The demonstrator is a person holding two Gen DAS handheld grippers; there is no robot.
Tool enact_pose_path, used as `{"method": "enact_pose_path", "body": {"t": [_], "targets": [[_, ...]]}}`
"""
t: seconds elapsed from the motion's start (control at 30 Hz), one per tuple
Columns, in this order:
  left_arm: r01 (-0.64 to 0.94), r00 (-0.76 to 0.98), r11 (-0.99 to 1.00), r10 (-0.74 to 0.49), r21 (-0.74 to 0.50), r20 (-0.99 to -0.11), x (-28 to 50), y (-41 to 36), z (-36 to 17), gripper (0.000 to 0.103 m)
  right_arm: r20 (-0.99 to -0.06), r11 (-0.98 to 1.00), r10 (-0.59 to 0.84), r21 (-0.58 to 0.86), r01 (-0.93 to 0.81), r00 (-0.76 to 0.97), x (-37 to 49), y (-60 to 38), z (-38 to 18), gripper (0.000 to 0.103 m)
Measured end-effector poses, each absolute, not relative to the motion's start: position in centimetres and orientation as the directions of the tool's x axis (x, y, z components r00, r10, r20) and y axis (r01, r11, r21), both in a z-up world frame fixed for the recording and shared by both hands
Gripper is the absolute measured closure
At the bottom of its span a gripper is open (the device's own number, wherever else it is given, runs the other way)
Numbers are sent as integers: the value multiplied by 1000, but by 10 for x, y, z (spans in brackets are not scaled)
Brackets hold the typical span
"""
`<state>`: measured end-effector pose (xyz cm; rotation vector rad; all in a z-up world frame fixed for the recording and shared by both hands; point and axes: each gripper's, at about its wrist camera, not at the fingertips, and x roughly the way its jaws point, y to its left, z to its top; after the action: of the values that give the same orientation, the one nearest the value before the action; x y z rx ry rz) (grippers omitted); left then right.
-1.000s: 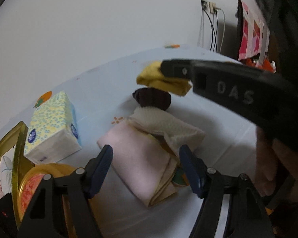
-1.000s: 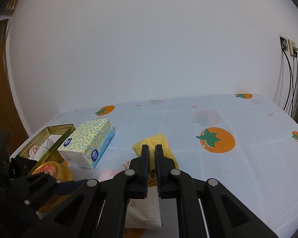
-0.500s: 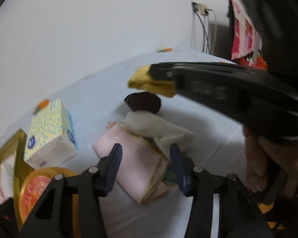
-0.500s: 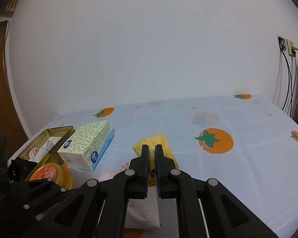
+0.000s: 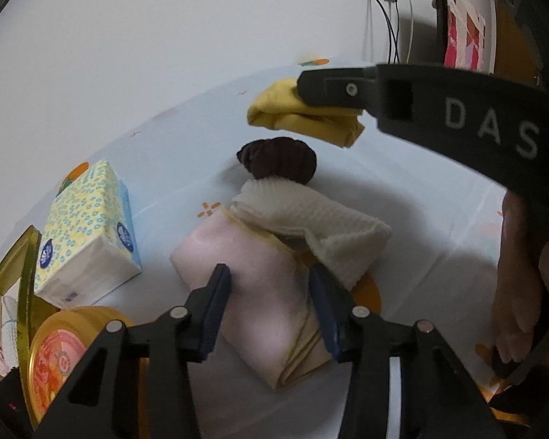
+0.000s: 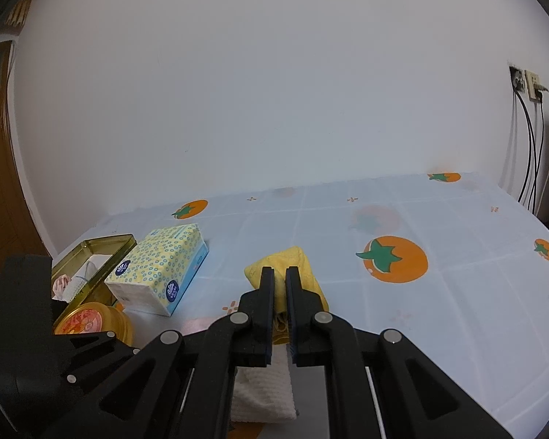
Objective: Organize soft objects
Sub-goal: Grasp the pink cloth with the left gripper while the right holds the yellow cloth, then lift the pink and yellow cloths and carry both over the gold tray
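Observation:
A folded pink cloth point(image 5: 252, 256) lies on the tablecloth. A white waffle cloth point(image 5: 311, 219) is draped over its far end, and a dark brown rolled piece point(image 5: 278, 161) sits behind that. My left gripper point(image 5: 271, 289) points down over the pink cloth's near end. Its jaws are closing with the cloth between them, and the cloth shows no squeeze. My right gripper point(image 6: 280, 274) is shut on a folded yellow cloth point(image 6: 292, 259) and holds it above the table. In the left wrist view the yellow cloth point(image 5: 303, 117) hangs over the brown piece. The white waffle cloth point(image 6: 263, 395) shows below the right fingers.
A patterned tissue box point(image 5: 88, 226) stands to the left, with an open gold tin point(image 5: 3, 285) and a round orange-lidded tin point(image 5: 58, 358) nearer me. A person's hand point(image 5: 519, 292) is at the right. Cables point(image 6: 530, 146) hang at the wall. The fruit-print tablecloth point(image 6: 395, 259) stretches right.
The left jaws have narrowed around the pink cloth's near end. The right gripper still holds the yellow cloth in the same place.

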<state>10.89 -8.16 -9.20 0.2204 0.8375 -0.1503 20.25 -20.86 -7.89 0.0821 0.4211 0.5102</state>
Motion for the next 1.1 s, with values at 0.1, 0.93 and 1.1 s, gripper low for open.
{"method": "enact_pose_path", "body": {"t": [0.1,0.93,1.1], "targets": [[227,658,971,-92,80,-747,111,-73,-95,92,-365,876,481,170,-450,798,201,-208,-78,96],[183,830,983,-166,-21,-532,84,-43,-66,97,-305,881,474,162,-445,826,189,-212,-74,96],[169,835,984,-170,-50,-523,90,-36,-60,97,-297,881,473,155,-446,830,187,-212,-73,96]]}}
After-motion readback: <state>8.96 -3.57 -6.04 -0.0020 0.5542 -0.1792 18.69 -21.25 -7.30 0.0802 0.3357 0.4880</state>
